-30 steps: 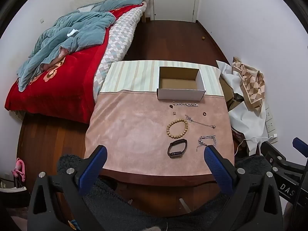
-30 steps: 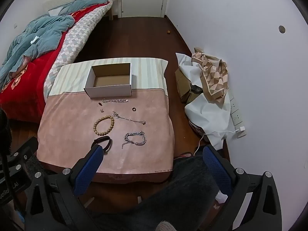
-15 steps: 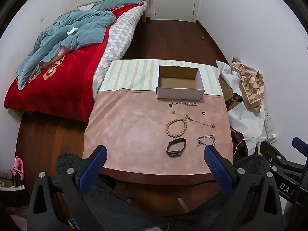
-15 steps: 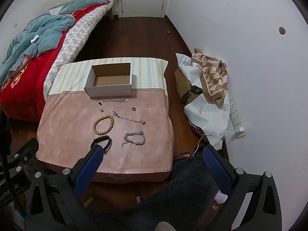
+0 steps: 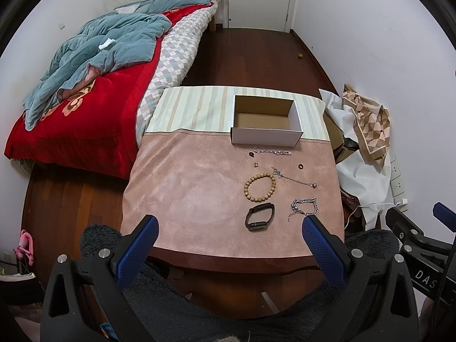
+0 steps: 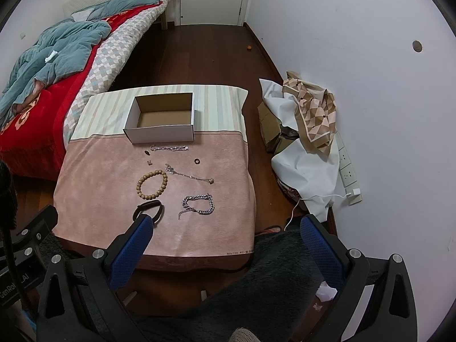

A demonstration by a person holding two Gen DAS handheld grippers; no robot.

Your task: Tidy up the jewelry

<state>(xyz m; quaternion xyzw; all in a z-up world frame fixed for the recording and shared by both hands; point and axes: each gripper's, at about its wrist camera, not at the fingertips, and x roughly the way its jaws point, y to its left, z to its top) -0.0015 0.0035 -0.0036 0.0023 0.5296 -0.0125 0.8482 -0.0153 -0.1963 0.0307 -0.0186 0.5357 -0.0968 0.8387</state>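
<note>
Left gripper [image 5: 229, 229] and right gripper [image 6: 226, 228] spread wide, holding nothing, above the table's [image 5: 182, 199] near edge. Black band [image 5: 260, 217], bead bracelet [image 5: 260, 187], silver chain bracelet [image 5: 305, 207] toward near-right corner; open cardboard box [image 5: 266, 136] toward far edge.

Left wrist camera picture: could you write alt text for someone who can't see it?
A pink-covered table holds an open, empty cardboard box and, in front of it, loose jewelry: a wooden bead bracelet, a black band, a silver chain bracelet and thin chains. The left gripper hangs open at the near edge, holding nothing; a bed with a red blanket stands behind.
</note>
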